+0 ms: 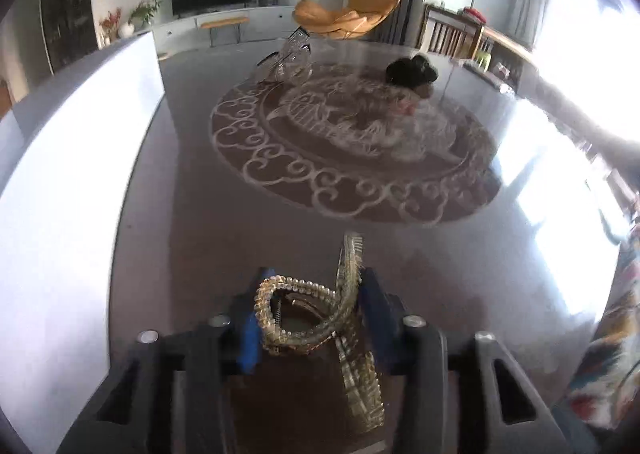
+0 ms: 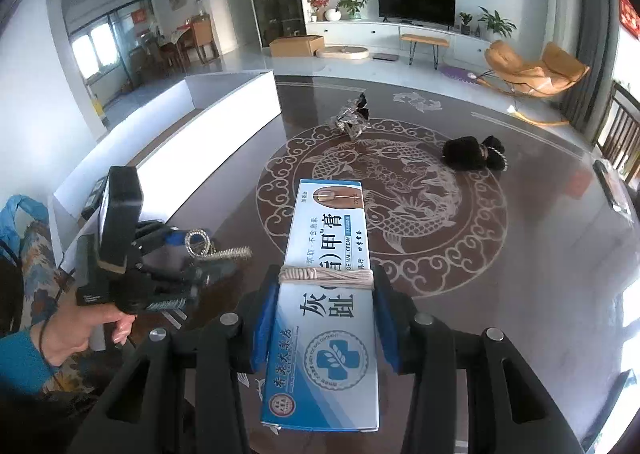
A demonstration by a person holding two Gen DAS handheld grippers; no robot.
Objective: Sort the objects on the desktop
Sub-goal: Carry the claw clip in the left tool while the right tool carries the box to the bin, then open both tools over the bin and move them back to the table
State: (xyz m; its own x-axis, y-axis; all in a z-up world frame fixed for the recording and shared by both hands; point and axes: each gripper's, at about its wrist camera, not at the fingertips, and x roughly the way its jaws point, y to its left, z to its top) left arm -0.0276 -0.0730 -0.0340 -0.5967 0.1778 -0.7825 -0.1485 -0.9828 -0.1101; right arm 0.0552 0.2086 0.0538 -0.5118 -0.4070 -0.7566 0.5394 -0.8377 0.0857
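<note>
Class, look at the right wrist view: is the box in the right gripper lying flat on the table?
No: the right gripper holds the box raised above the table.

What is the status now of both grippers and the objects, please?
Left gripper shut on gold hair clip. Right gripper shut on nail cream box. Silver clip and black hair tie lie on table; nothing blocking.

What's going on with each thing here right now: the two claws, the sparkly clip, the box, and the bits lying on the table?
Left claw: shut on the hair clip.
Hair clip: gold, rhinestoned, gripped and held over the table.
Right claw: shut on the cream box.
Cream box: blue and white, string-wrapped, closed, gripped.
Silver clip: lying on the table, untouched.
Black scrunchie: lying on the table, untouched.
White tray: at the table's edge; contents not visible.
</note>
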